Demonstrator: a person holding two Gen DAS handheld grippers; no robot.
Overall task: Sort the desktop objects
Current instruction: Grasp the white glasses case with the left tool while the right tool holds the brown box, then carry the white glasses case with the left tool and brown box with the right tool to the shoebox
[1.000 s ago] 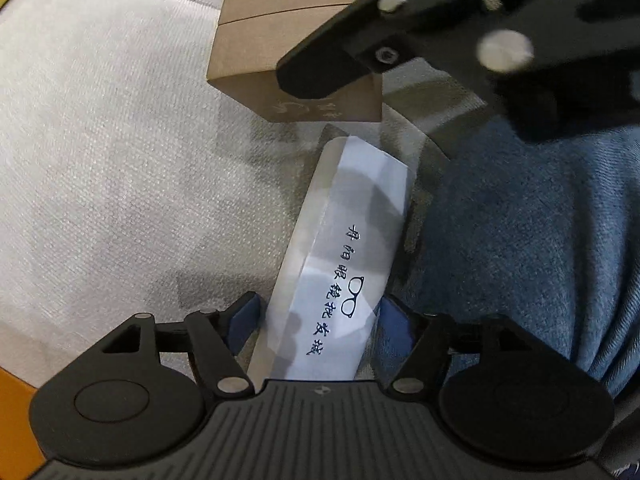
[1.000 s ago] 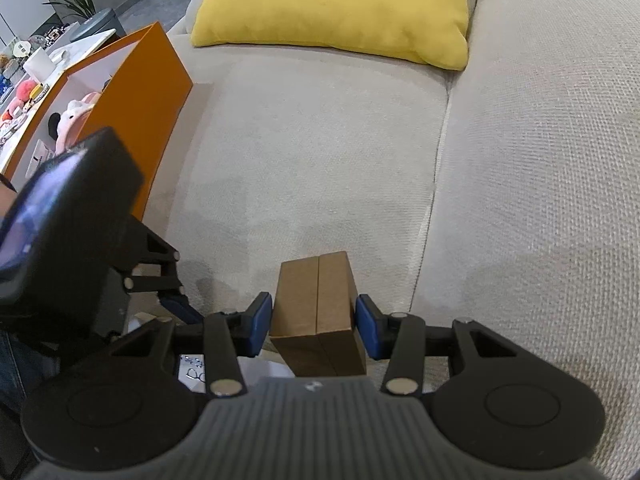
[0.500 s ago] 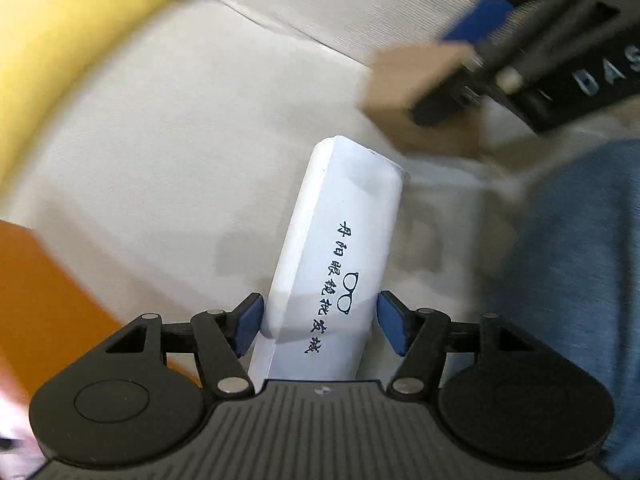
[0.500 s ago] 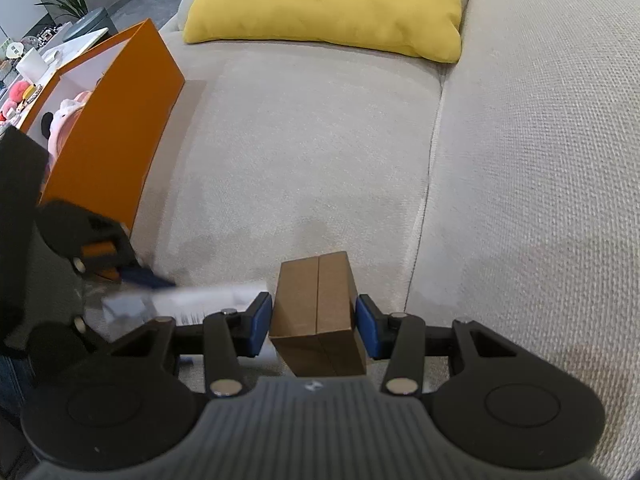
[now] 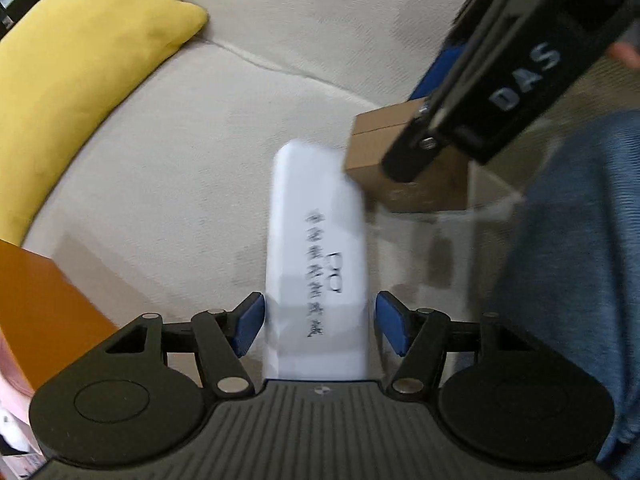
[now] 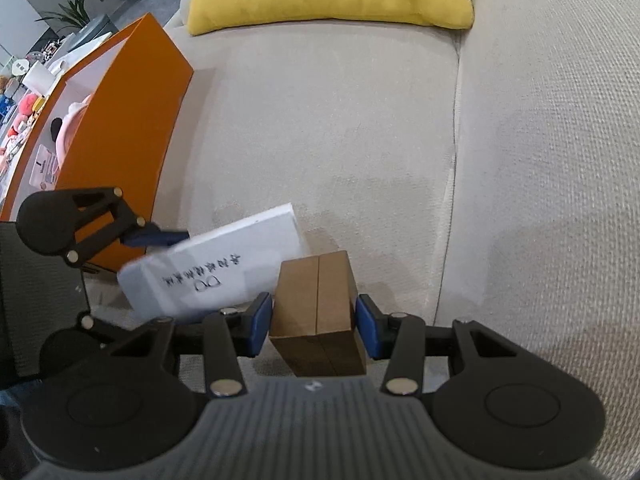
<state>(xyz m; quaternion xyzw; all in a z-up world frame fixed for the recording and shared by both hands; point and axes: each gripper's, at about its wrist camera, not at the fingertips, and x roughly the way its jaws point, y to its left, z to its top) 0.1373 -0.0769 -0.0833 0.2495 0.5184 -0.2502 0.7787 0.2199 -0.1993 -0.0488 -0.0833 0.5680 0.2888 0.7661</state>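
The white case point(image 5: 316, 272) is framed by the closing left claw point(image 5: 320, 322) — the brown box point(image 6: 318, 308) is clenched in the right claw point(image 6: 314, 326).

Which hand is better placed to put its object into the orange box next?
Probably left: its gripper, jaws closing around the white case, is right beside the orange box. The right gripper is farther.
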